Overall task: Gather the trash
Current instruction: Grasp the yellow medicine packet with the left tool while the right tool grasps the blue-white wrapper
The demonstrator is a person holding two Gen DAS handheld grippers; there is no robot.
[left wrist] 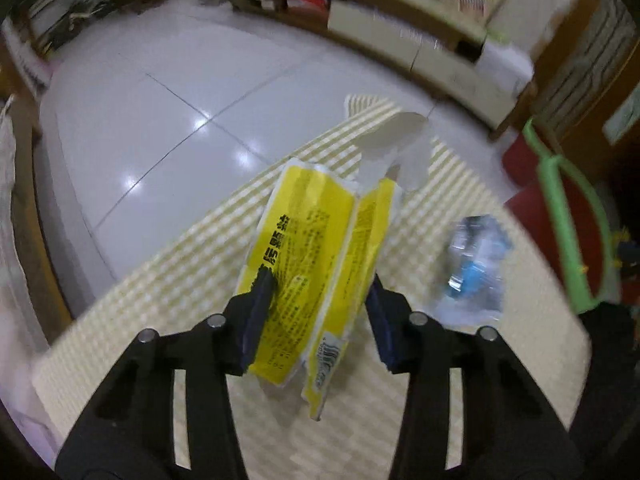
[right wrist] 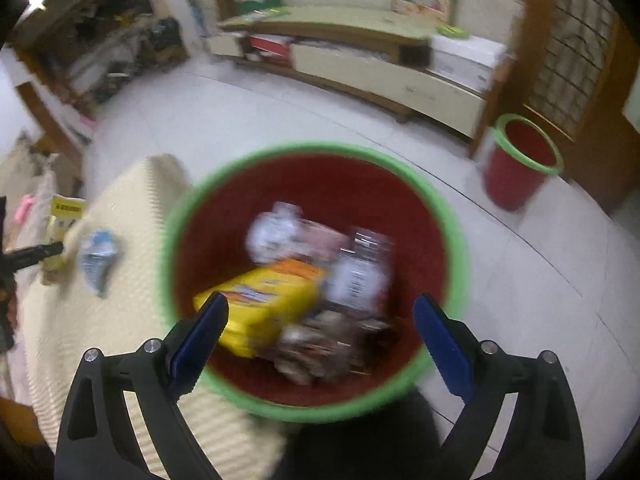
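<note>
- Left wrist view: the left gripper (left wrist: 318, 312) is clamped on a yellow wrapper (left wrist: 320, 248), one blue pad on each face, holding it above the checked table (left wrist: 168, 280). A torn white flap stands at the wrapper's far end.
- A crumpled clear-and-blue wrapper (left wrist: 474, 264) lies on the table near its right edge, apart from the held wrapper. A red bin (left wrist: 576, 216) with a green rim stands just past that edge.
- Writing: black characters and fine print on the yellow wrapper; too blurred and foreshortened to read.
- Judgement: the grip is low and the wrapper is limp. It should be carried over the bin mouth before release.
- Right wrist view: the right gripper (right wrist: 320, 340) is spread wide and empty over the red bin (right wrist: 440, 240), which holds a yellow packet (right wrist: 272, 304) and other litter.
- A second red bin (right wrist: 516, 160) stands on the floor beyond. Labels inside are unreadable.
</note>
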